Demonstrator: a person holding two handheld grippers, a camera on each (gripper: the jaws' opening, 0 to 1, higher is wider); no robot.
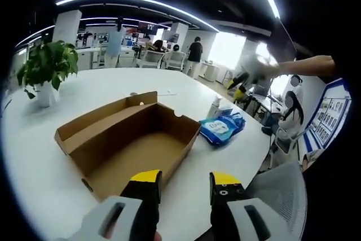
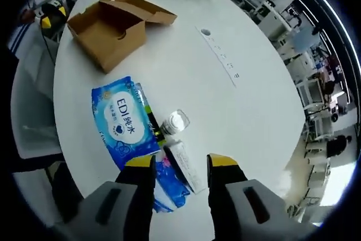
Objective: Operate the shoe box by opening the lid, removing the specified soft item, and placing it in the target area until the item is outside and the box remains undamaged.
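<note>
The brown cardboard shoe box point(image 1: 135, 139) stands open on the white table, its lid point(image 1: 104, 114) folded back, and its inside looks bare. A blue soft wipes pack point(image 1: 223, 128) lies on the table just to the right of the box. My left gripper point(image 1: 185, 187) hovers open over the box's near edge with nothing between its jaws. In the right gripper view the wipes pack point(image 2: 124, 119) lies flat below the box point(image 2: 113, 26). My right gripper point(image 2: 180, 176) is open above the pack's near end, holding nothing. The left gripper point(image 2: 45, 4) shows beyond the box.
A small clear bottle point(image 2: 176, 121) and a white tube point(image 2: 183, 165) lie beside the pack. A potted plant point(image 1: 48, 66) stands at the table's far left. A built-in socket strip point(image 2: 220, 55) runs across the table. A mesh chair point(image 1: 282, 190) stands at the table edge. People sit beyond.
</note>
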